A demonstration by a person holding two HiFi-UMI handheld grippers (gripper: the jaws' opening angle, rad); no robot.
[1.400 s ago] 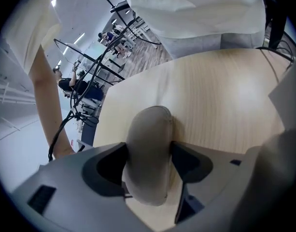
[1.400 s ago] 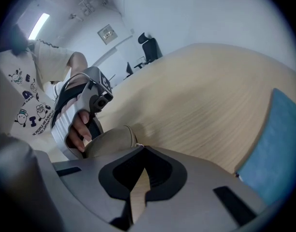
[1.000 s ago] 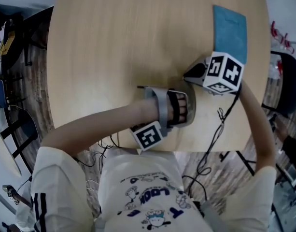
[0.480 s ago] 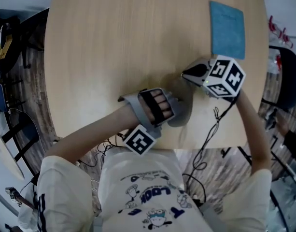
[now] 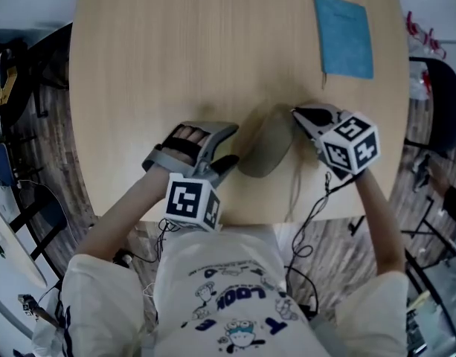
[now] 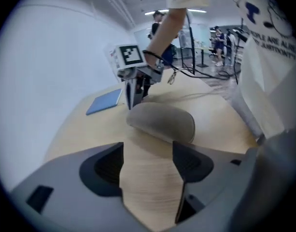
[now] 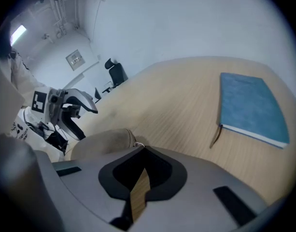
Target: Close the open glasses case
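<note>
Leftward off the gray glasses case (image 5: 268, 143) has gone the left gripper (image 5: 226, 146), now beside it with jaws apart and empty. The case lies closed near the bench's (image 5: 175, 50) front edge. The right gripper (image 5: 296, 112), jaws together, sits just beside its right end.

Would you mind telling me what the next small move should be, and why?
Probably ease the right hand-held gripper back from the glasses case. The case looks shut in both gripper views, lying on the table; the right jaws are together at its end, and the left hand-held gripper stands open beside it, holding nothing.
</note>
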